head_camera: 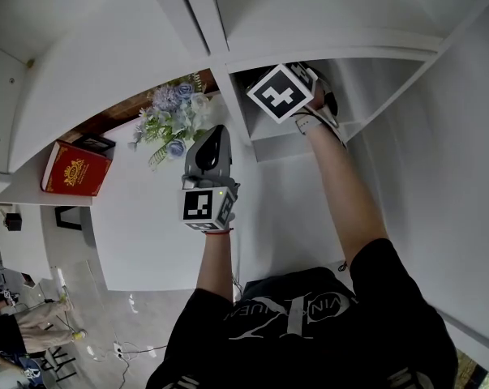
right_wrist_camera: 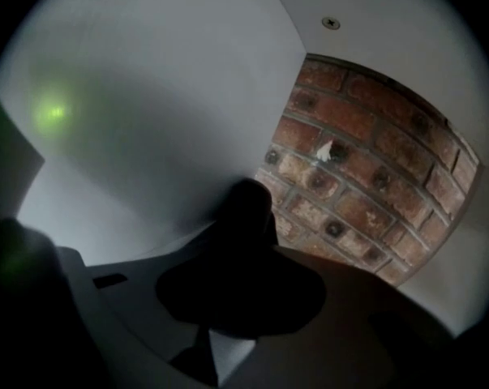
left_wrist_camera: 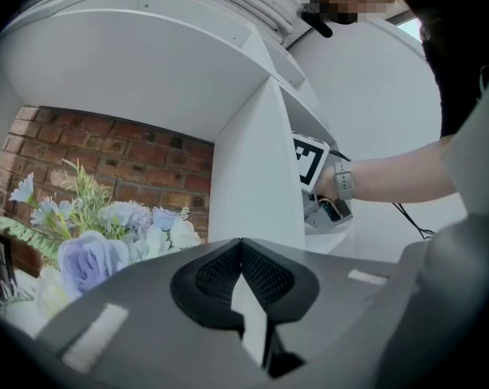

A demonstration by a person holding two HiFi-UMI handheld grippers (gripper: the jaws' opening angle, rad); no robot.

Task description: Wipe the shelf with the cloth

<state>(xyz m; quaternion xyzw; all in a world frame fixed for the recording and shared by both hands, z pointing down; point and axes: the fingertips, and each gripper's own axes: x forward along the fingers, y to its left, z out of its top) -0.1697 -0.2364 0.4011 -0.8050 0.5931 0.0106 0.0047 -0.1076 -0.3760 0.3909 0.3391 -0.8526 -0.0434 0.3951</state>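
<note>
Two claws: one in each of a person's hands, at a white shelf (head_camera: 341, 43).
Right claw (right_wrist_camera: 244, 241): inside an upper compartment, pinching a dark cloth (right_wrist_camera: 246, 205) near the brick wall (right_wrist_camera: 366, 160).
Left claw (left_wrist_camera: 242, 245): pressed together, empty, outside that compartment.
Bench (head_camera: 139, 209): carries flowers (head_camera: 173, 116) and a red book (head_camera: 74, 168), left of the claws.

Head view steeply down, gripper views along jaws — shelf (head_camera: 333, 43) common to all.
</note>
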